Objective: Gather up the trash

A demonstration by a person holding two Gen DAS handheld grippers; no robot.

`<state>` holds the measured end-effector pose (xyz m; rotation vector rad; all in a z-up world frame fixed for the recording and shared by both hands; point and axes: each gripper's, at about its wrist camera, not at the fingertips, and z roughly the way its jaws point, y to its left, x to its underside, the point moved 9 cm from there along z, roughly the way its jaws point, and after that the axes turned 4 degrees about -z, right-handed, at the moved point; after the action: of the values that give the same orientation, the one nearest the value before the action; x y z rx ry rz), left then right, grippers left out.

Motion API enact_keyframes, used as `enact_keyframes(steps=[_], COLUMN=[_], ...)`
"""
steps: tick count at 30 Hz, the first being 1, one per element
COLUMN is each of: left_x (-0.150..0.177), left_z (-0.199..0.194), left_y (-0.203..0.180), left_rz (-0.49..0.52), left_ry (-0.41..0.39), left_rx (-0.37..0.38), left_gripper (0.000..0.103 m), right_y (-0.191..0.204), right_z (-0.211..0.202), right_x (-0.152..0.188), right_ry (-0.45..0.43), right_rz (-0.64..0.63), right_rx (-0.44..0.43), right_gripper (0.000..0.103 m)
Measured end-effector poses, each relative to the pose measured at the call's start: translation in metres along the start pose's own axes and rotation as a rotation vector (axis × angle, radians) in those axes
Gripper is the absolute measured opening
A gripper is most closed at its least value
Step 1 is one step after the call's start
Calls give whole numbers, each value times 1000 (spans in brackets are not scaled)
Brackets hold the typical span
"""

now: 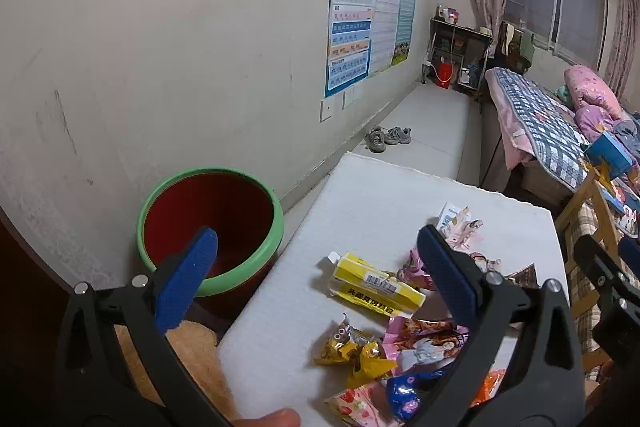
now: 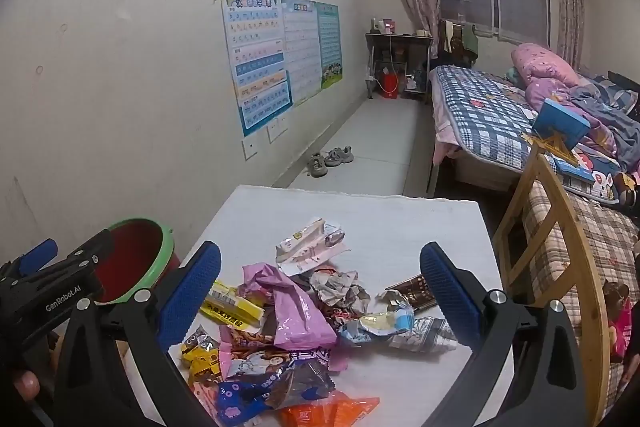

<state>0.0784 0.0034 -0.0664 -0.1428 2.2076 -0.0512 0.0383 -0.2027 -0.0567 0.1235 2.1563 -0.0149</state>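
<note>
A pile of snack wrappers lies on a white table. It includes a yellow carton, a gold wrapper, a pink bag and a brown wrapper. A red bin with a green rim stands left of the table; it also shows in the right wrist view. My left gripper is open and empty, above the table's left edge and the bin. My right gripper is open and empty above the pile.
A wooden chair with a checked cushion stands right of the table. A bed is behind it. Shoes lie on the floor by the wall. A desk stands at the far end.
</note>
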Motion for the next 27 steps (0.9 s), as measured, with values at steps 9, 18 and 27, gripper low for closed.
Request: enact_keyframes(steps=[9, 18, 27], left_x=[3, 5, 6], left_z=[0, 3, 3], left_y=[0, 1, 2], left_rz=[-2, -3, -7], left_ry=[4, 16, 19], left_rx=[-3, -11, -14], left_gripper=[98, 98, 98], right_y=[0, 1, 2], right_z=[0, 0, 2], right_x=[0, 1, 4], right_ry=[-1, 2, 6], right_rz=[0, 0, -1], right_rx=[1, 1, -3], right_gripper=[96, 96, 96])
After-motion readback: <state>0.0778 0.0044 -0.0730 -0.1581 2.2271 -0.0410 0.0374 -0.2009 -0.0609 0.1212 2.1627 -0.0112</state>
